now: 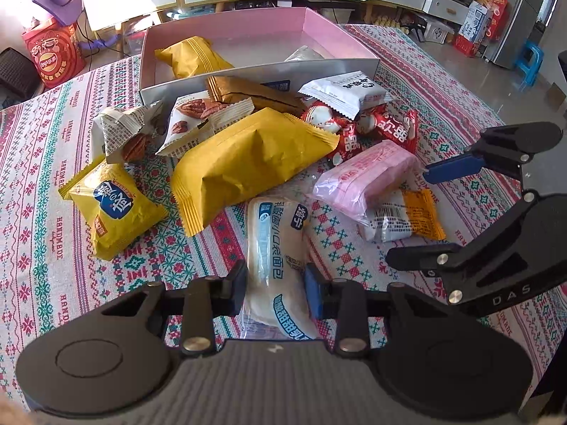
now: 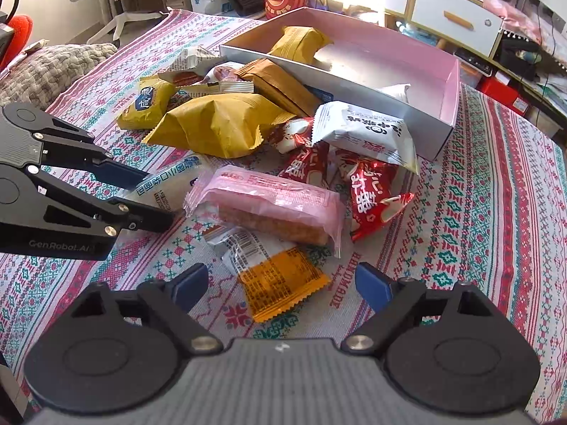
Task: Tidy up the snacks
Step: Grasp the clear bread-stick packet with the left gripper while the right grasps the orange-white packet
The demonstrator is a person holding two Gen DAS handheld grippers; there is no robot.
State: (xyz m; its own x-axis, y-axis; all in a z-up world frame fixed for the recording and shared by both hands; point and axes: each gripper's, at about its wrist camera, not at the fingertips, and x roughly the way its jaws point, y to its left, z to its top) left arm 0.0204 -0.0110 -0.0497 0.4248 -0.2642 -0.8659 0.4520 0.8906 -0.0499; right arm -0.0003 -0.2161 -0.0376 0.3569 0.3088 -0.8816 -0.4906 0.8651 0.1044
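Observation:
A pile of snack packets lies on the patterned tablecloth in front of a pink-lined box [image 1: 351, 40] [image 2: 452, 81]. My left gripper [image 1: 274, 292] is shut on a pale bread packet with blue print [image 1: 276, 244], which also shows in the right wrist view [image 2: 166, 186]. My right gripper [image 2: 281, 285] is open, its fingers either side of an orange-and-white packet [image 2: 280, 283] lying under a pink packet [image 2: 273, 202] [image 1: 368, 177]. A large yellow packet [image 1: 244, 163] lies mid-pile. The box holds a yellow packet [image 1: 191, 56] and a white one [image 1: 304, 55].
Red packets [image 2: 372, 191], a white packet [image 2: 368, 131], a brown packet [image 1: 255, 94], pecan packets [image 1: 191, 120] and a small yellow packet [image 1: 113, 209] lie around. A grey knitted cloth [image 2: 49, 63] lies at the table's left. Cabinets and boxes stand beyond.

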